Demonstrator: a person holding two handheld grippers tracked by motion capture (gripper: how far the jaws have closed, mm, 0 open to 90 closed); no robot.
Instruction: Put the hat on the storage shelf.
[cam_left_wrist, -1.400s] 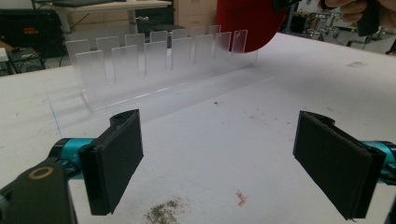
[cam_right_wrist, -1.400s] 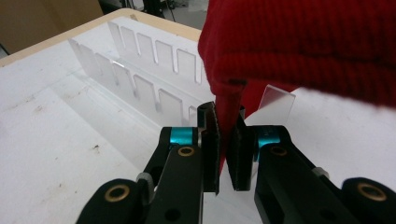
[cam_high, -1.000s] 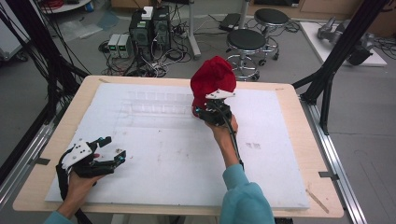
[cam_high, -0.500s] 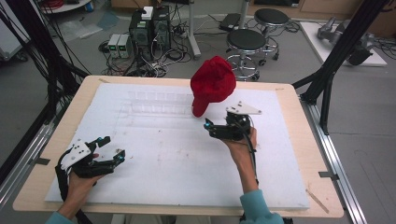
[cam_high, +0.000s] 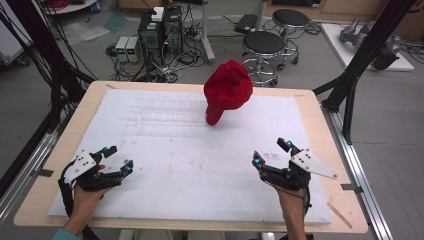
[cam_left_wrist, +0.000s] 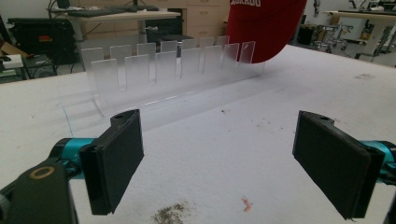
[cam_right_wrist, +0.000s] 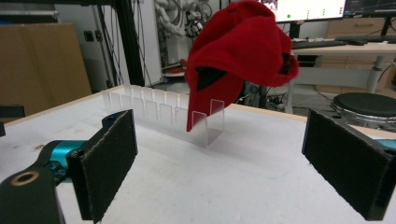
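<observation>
Red fabric marks the middle of the scene — a red baseball cap (cam_high: 227, 90) hangs by its brim in the end slot of a clear acrylic rack (cam_high: 170, 111), at the rack's right end as the high view shows it. The rack lies along the far part of a white foam sheet (cam_high: 200, 170) that covers a light wooden table (cam_high: 320, 107). In the right gripper view the cap (cam_right_wrist: 243, 51) sits tilted, its brim pointing down between two of the rack's upright tabs (cam_right_wrist: 161, 114) and its crown bulging up and over the end. The left gripper view shows the same rack (cam_left_wrist: 163, 70) from the other side, two rows of clear tabs running away, with the cap (cam_left_wrist: 266, 28) at the far end.

The right gripper (cam_high: 272, 152) is near the front right corner of the sheet, well apart from the cap. Its jaws have just been opening and now stand wide, with nothing between them — the right gripper view shows bare white sheet between the two black pads (cam_right_wrist: 107, 158). The left gripper (cam_high: 120, 159) rests near the front left corner, held in the person's hand, its jaws also spread wide and holding nothing. Between its pads (cam_left_wrist: 116, 158) lies the sheet, marked there with a dark smudge (cam_left_wrist: 170, 213) and a small pink scrap (cam_left_wrist: 246, 203).
</observation>
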